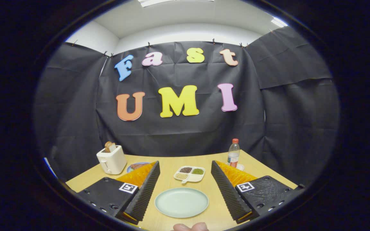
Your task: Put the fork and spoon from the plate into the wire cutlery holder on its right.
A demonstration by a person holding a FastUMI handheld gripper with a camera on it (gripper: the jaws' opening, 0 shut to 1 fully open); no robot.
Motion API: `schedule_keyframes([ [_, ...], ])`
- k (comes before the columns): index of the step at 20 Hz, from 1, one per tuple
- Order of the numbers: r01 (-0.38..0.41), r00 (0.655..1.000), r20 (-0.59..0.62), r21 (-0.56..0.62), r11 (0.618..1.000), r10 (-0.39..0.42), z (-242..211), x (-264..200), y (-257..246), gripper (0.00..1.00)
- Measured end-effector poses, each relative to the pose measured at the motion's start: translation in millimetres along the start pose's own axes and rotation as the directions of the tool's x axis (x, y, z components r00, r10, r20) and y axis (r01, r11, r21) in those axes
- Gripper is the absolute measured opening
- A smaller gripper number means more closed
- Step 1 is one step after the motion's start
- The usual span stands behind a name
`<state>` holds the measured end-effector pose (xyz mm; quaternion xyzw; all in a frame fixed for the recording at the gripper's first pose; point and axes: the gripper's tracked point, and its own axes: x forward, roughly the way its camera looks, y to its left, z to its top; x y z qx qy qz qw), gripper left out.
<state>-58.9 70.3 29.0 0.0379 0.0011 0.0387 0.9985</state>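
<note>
Gripper view shows us our jaws spread wide, gripping nothing, above the worktop [169, 163], with the pale green plate [181, 202] lying between them, a divided dish of grains [189, 173] just beyond it, toaster [111, 159] and bottle [233, 153] farther off.

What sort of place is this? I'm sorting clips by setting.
Probably a staged recording booth set up like a dining table: black cloth wall, wooden table with a toaster, an empty plate between the open fingers, and a divided snack dish.
</note>
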Motion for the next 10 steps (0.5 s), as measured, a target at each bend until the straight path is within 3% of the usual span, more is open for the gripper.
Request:
schedule_keyframes([
  [10,-0.003,1.0,0.007,-0.002,1.0,0.003,0.0,-1.1,8.4,0.96],
])
